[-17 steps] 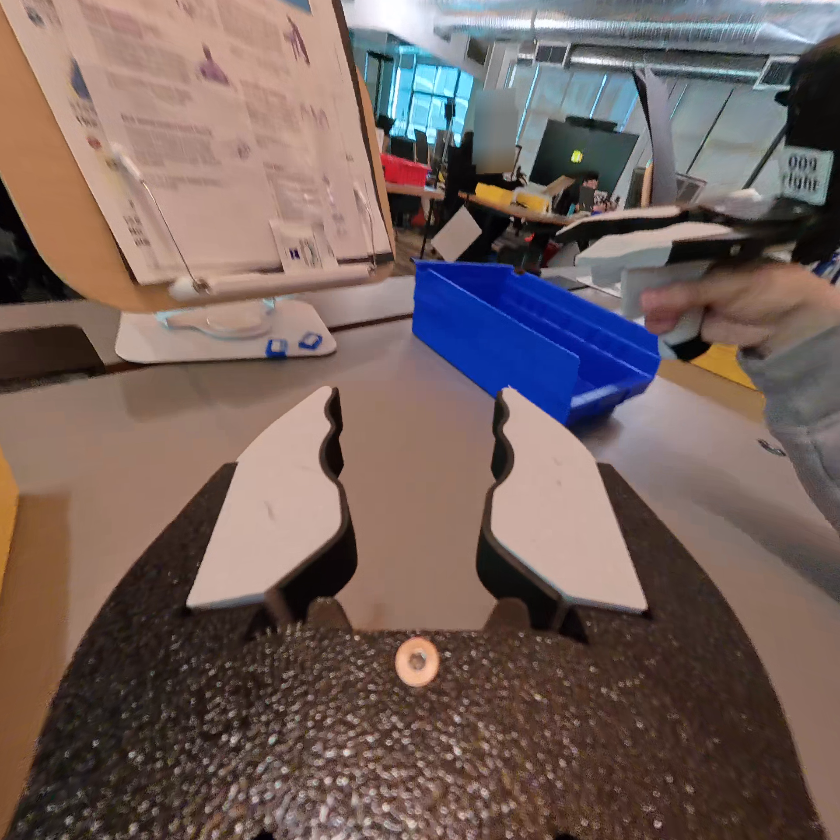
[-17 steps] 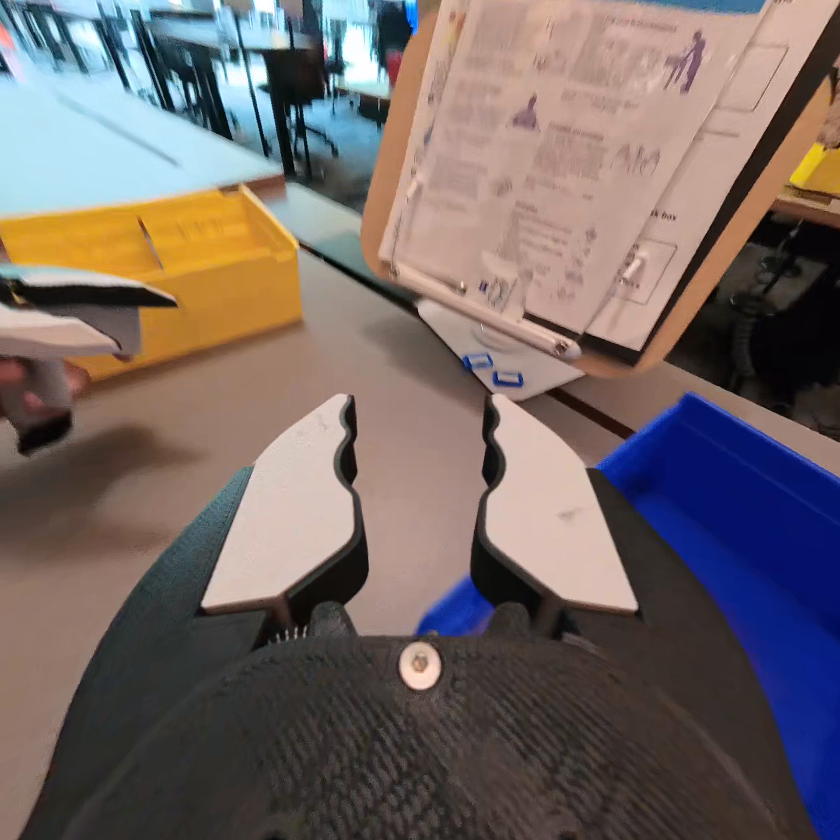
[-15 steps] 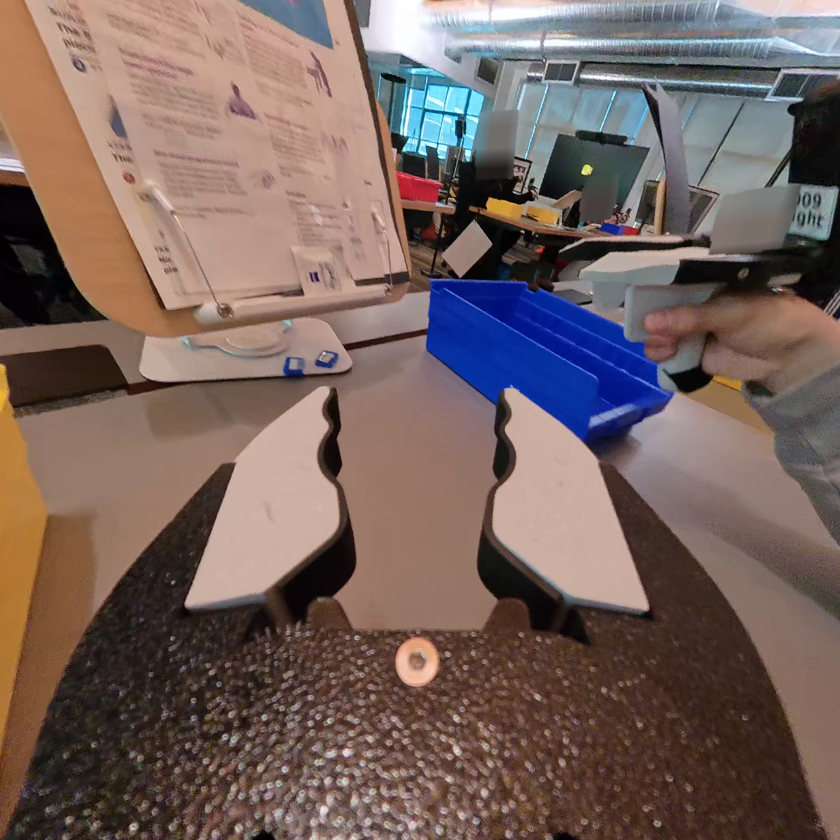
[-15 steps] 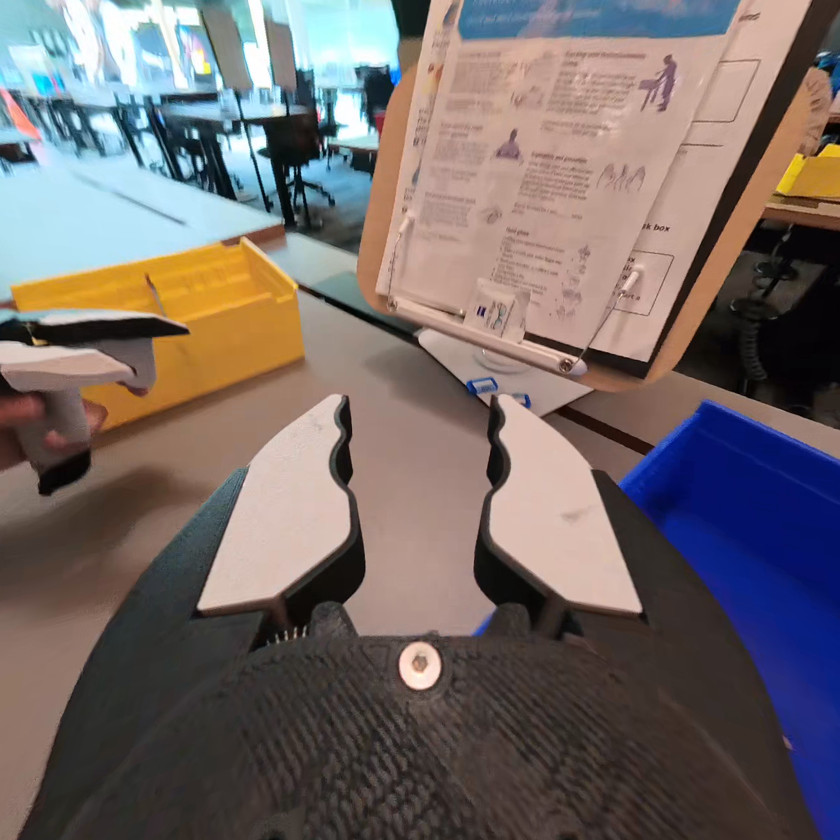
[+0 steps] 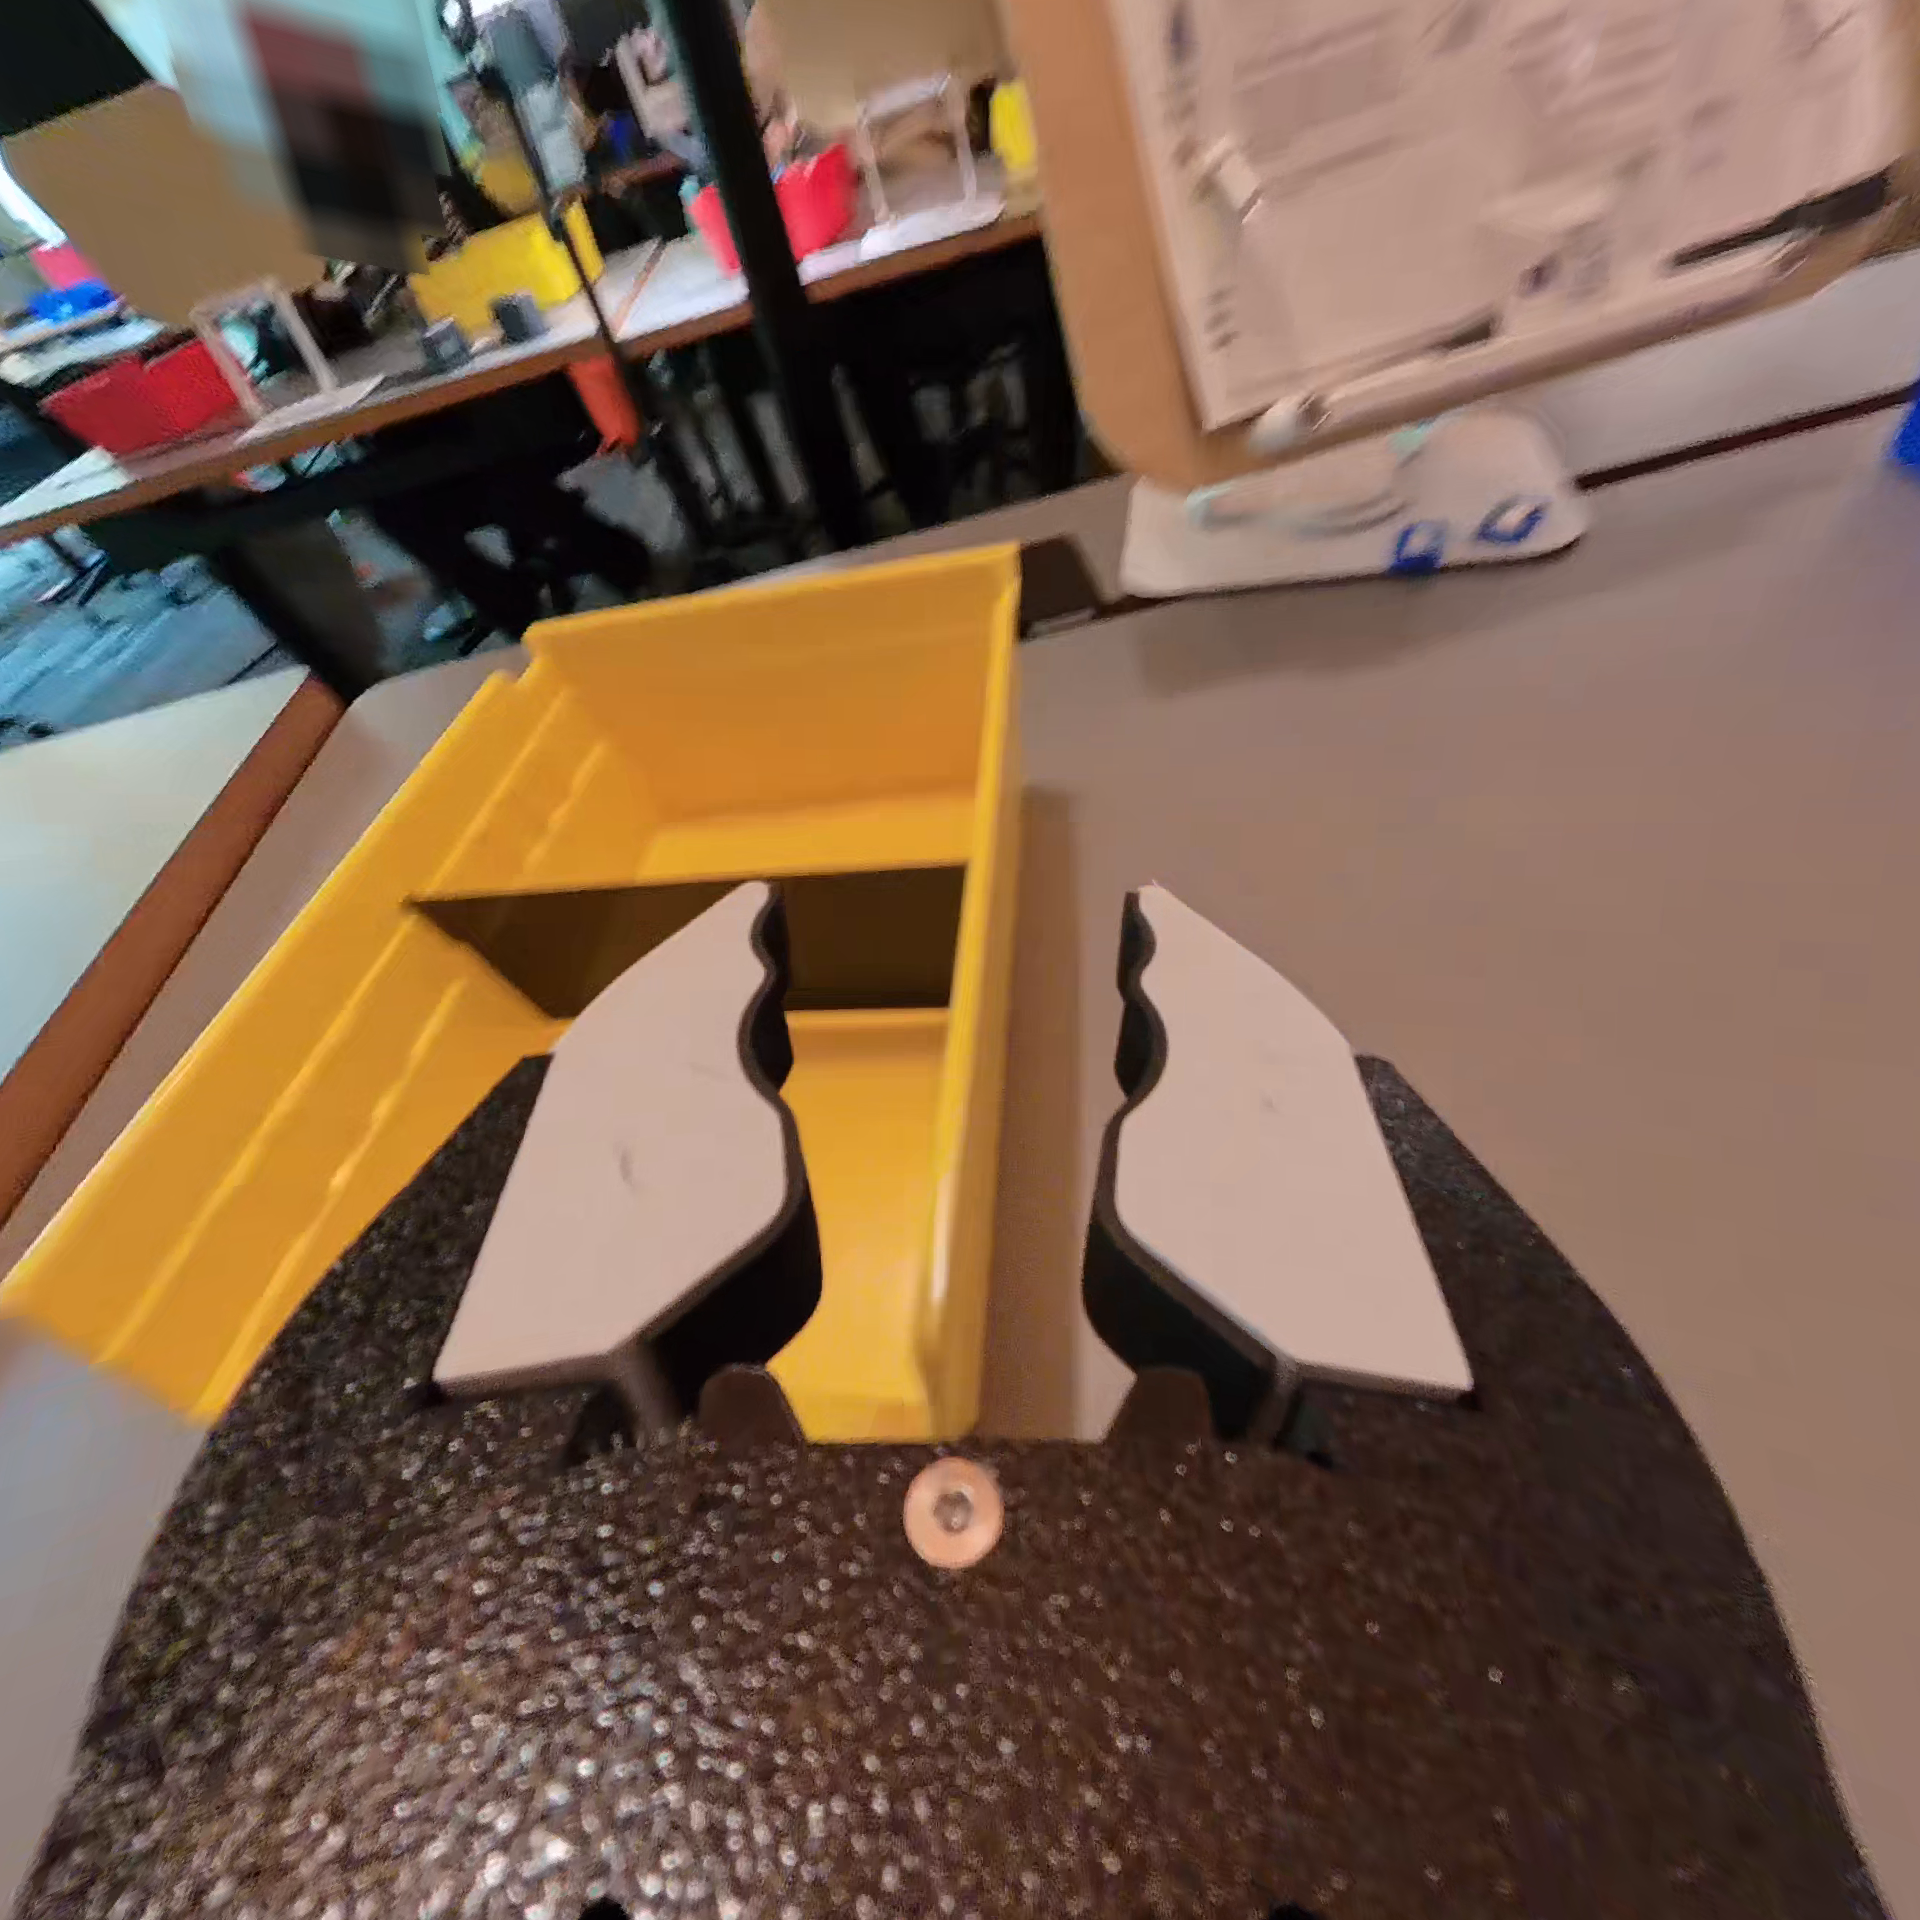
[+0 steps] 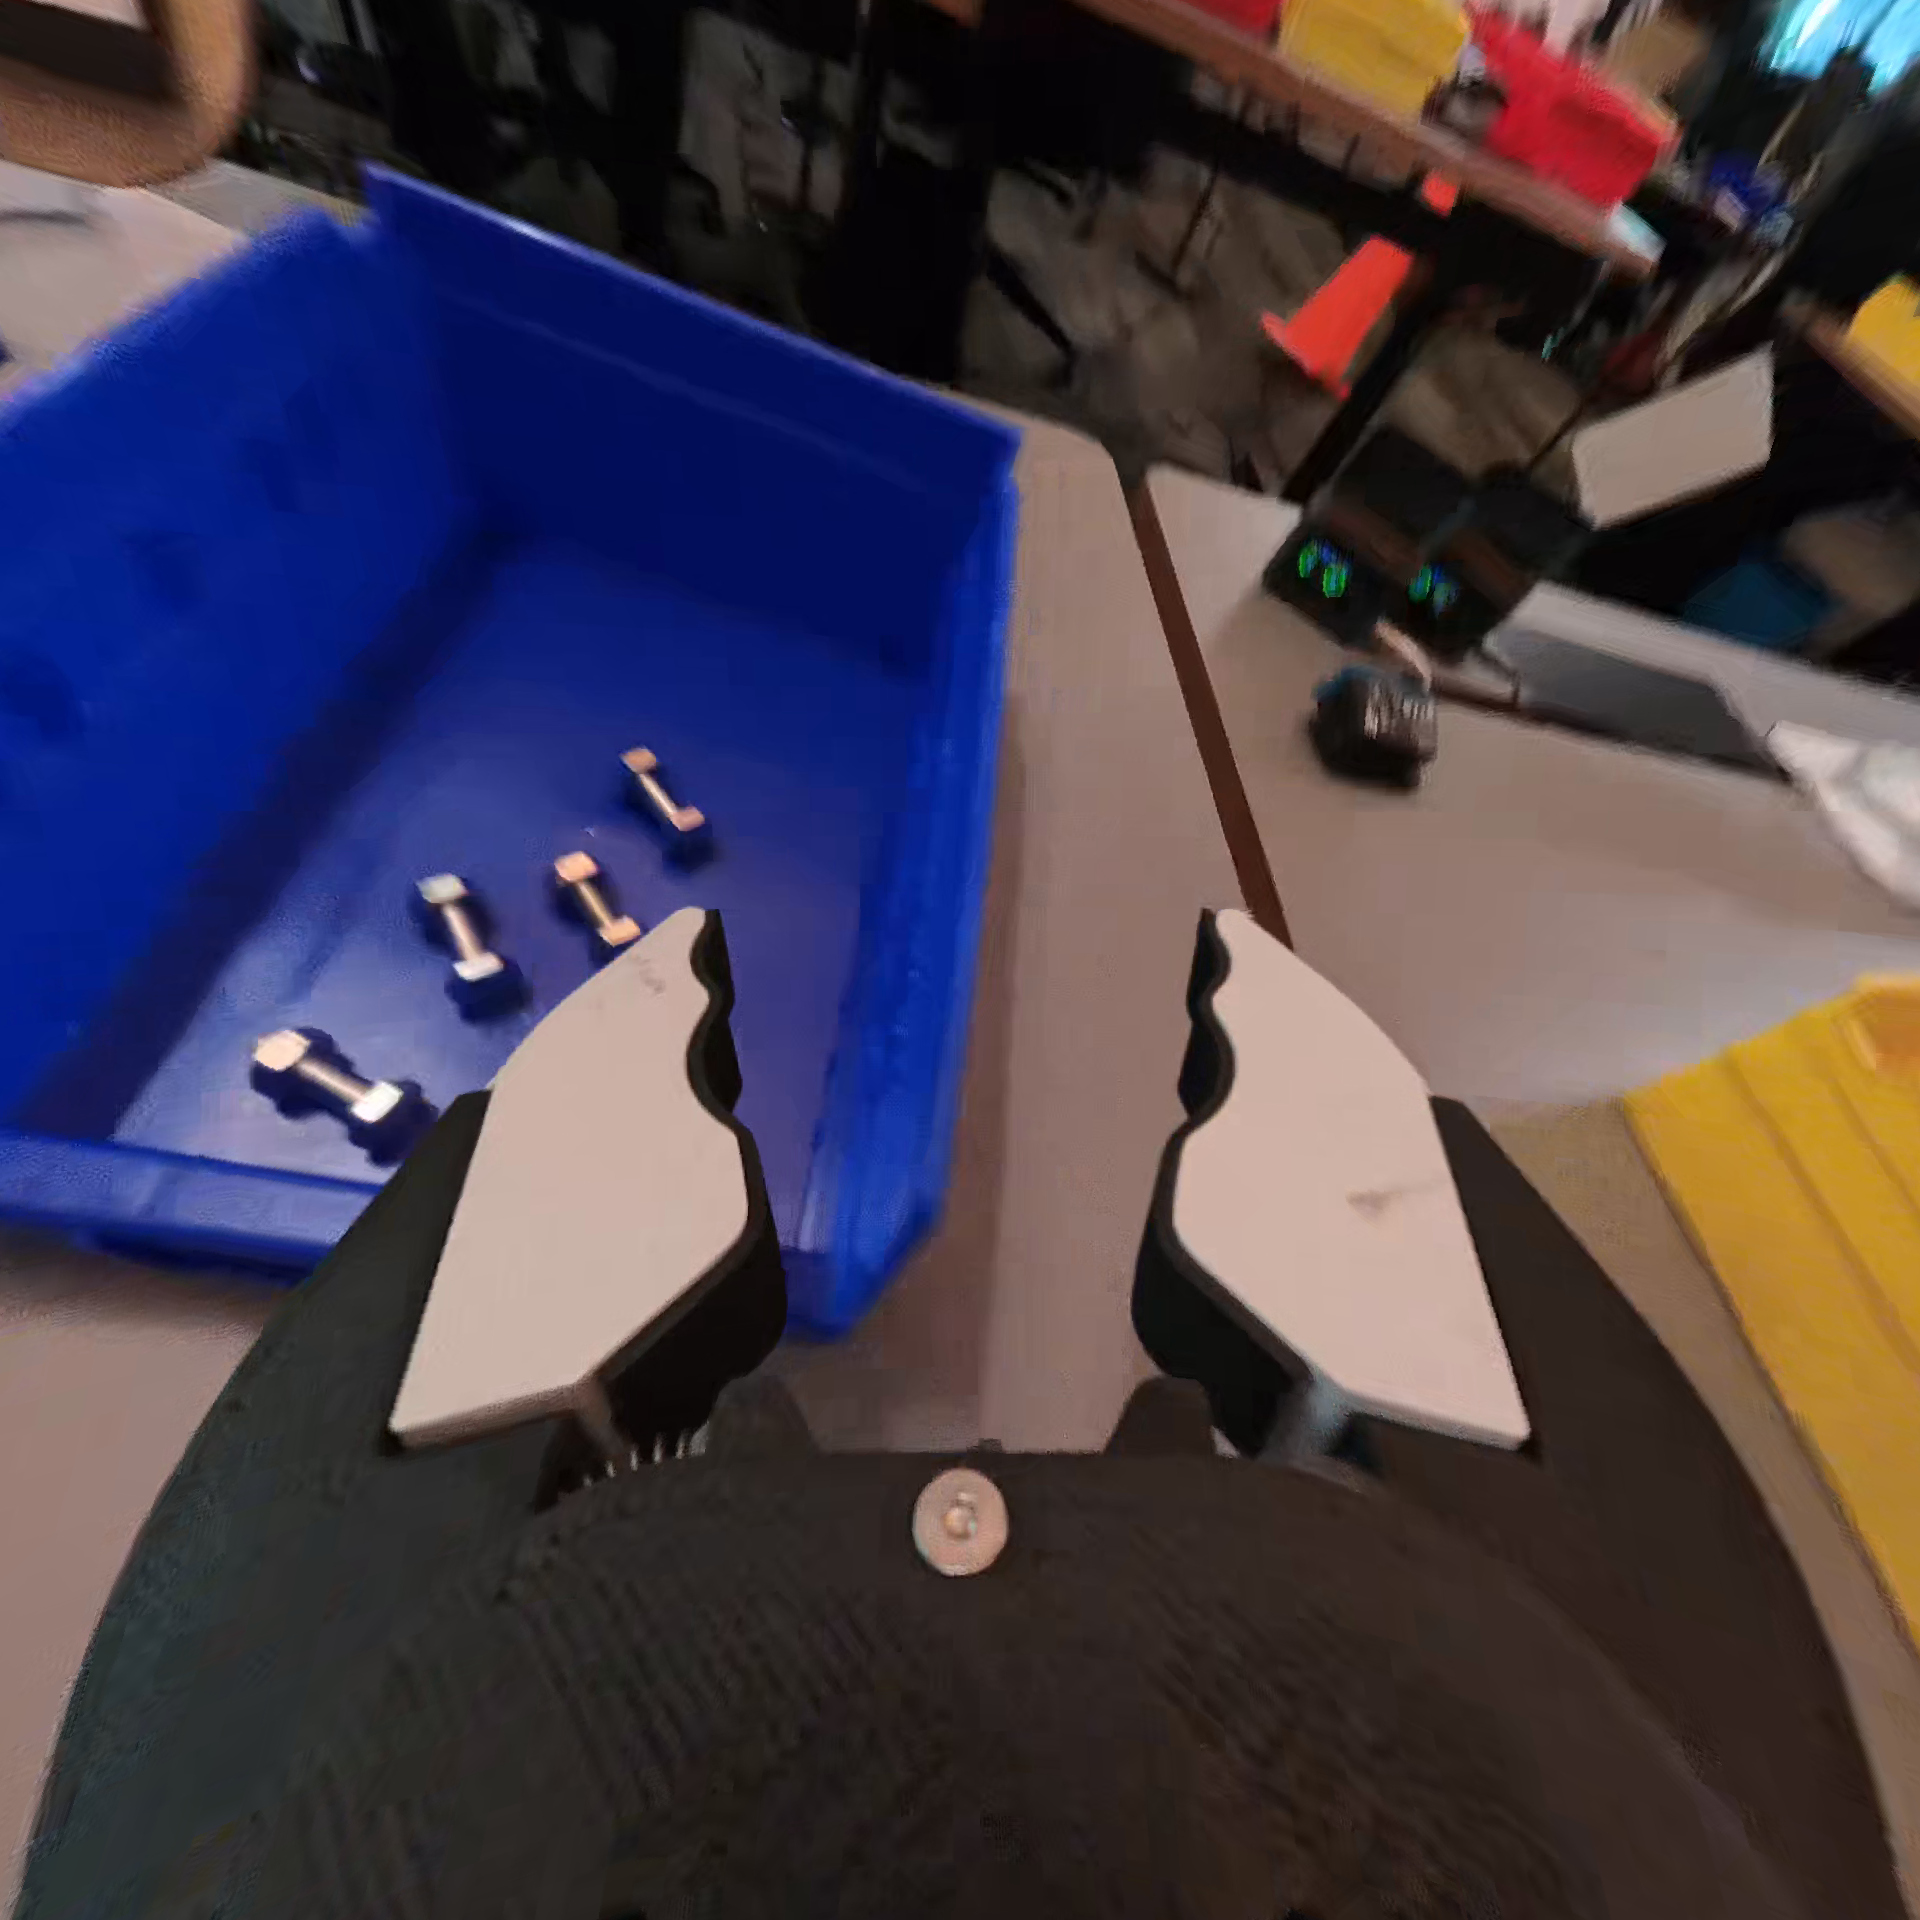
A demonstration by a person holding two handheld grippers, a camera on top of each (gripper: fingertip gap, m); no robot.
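In the left wrist view my left gripper (image 5: 951, 904) is open and empty. It hovers over the right wall of a yellow bin (image 5: 727, 727), which has a dark divider (image 5: 582, 935) across it. In the right wrist view my right gripper (image 6: 956, 920) is open wide and empty. It hovers over the right wall of a blue bin (image 6: 966, 727). Several metal bolts with nuts lie on the blue bin's floor, among them a bolt (image 6: 594, 899) just beyond my left fingertip (image 6: 665, 956). Neither gripper touches anything.
A tan document stand (image 5: 1455, 260) with printed sheets on a white base (image 5: 1351, 530) stands at the back of the grey table (image 5: 1507, 883). A second yellow bin (image 6: 1808, 1164) lies at the right. A table seam (image 6: 1195, 686) and a black object (image 6: 1371, 727) lie beyond. About 60 centimeters separates my left fingertips from my right.
Both views swung apart: the left gripper turned left over the yellow bin, the right gripper turned right over the blue bin. The right jaws opened wider. The document stand left the centre of both views.
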